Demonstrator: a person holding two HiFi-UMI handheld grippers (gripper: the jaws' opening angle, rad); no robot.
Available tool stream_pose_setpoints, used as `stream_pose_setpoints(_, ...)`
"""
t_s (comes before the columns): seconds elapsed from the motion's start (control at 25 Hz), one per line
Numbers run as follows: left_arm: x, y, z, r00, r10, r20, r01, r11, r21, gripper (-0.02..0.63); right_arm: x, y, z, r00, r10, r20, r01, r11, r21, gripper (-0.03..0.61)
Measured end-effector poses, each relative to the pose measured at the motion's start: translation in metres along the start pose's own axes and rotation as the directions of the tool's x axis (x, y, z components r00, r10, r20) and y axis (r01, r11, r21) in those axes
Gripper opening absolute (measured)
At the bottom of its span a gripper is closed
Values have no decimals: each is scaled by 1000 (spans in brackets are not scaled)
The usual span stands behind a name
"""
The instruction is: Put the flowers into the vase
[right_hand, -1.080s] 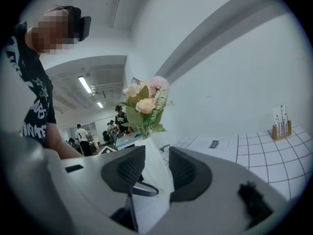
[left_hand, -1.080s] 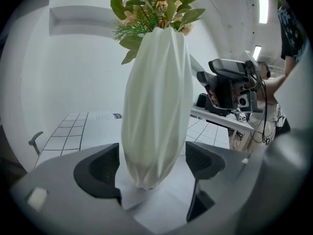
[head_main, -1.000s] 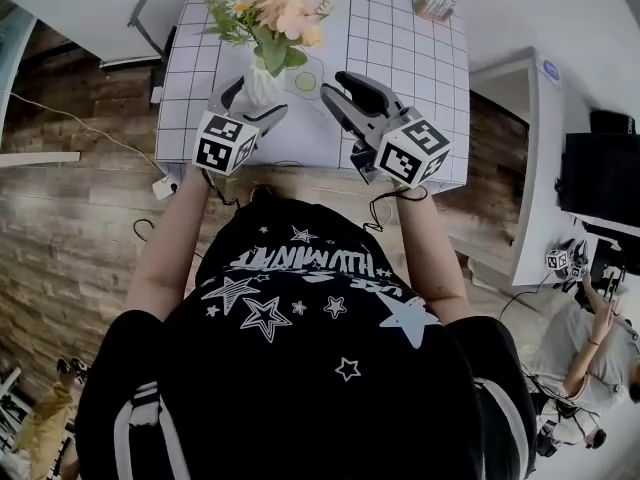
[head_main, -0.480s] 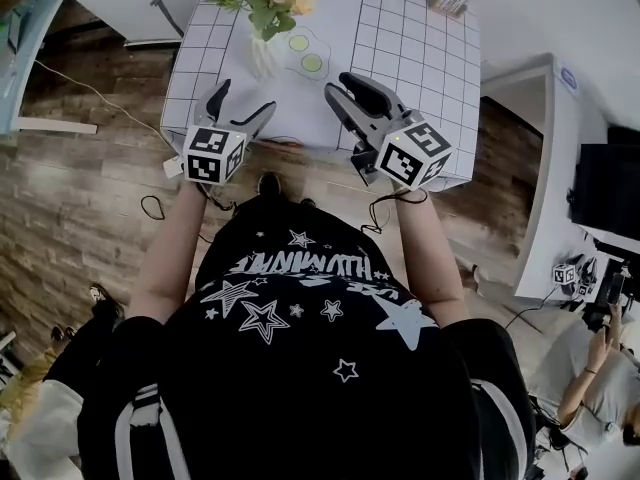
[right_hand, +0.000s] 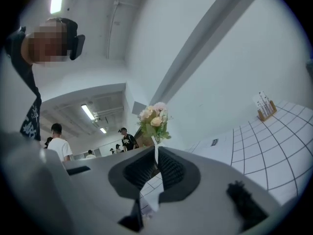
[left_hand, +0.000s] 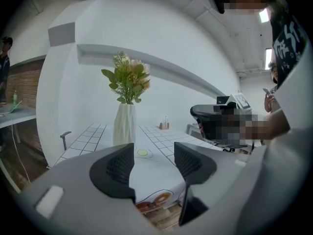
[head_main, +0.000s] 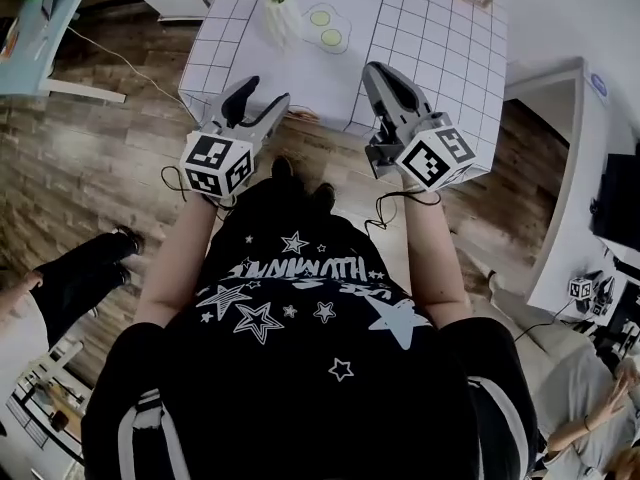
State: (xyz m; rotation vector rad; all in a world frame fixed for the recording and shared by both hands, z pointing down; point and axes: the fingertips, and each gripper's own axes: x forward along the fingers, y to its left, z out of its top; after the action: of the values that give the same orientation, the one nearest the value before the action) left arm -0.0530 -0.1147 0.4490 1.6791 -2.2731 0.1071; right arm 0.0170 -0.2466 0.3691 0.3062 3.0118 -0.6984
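Flowers: the bouquet [left_hand: 128, 80] stands upright, stems down, in the white ribbed vase [left_hand: 124, 124], so the task looks finished to me.
Vase spot: it sits on the grid-cloth table [head_main: 420, 58], left of the middle and set in from the front edge, likely so that a brush past the edge won't tip it.
Left gripper [left_hand: 154, 163]: the jaws are apart and have just been closing partway, with nothing between them. It faces the vase from short of the table's front edge.
Right gripper [right_hand: 156, 168]: the jaws have just closed to a thin slit and hold nothing.
Why held so: both are empty and clear of the bouquet, which I read as released, not reaching.
Open room: there is bare cloth to the right of the vase and wooden floor [head_main: 130, 138] below the grippers. The white counter [head_main: 560, 168] on the right is well apart.
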Motion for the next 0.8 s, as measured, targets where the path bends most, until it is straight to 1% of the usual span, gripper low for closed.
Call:
stream_pose_setpoints(0.08,-3,-2,1,1000,-12,15,12,1000,-15,267,-6,4,3,1000,-8,14,8,1000,4,24)
stream_pose_setpoints(0.2,0,-4,2,999,-32,18,32,999,-33,255,-12,9,4,1000,-19,12,19,999,-30,20)
stream_pose_setpoints(0.36,11,-10,10,994,-100,45,102,994,-26,250,-21,8,3,996,-84,17,84,995,-61,18)
stream_pose_setpoints(0.48,10,-1,17,990,-131,58,132,991,-12,245,-15,14,2,991,-128,31,130,989,-71,18)
stream_pose_setpoints(0.6,-1,14,19,985,-160,58,161,987,-11,194,-6,28,-6,987,-157,37,160,983,-85,18)
stream_pose_setpoints(0.72,-12,34,16,983,-177,48,177,984,-3,179,7,42,-17,982,-189,23,191,975,-113,18)
stream_pose_setpoints(0.8,-19,48,14,982,-183,43,184,983,-5,136,18,51,-24,978,-208,13,208,971,-116,15)
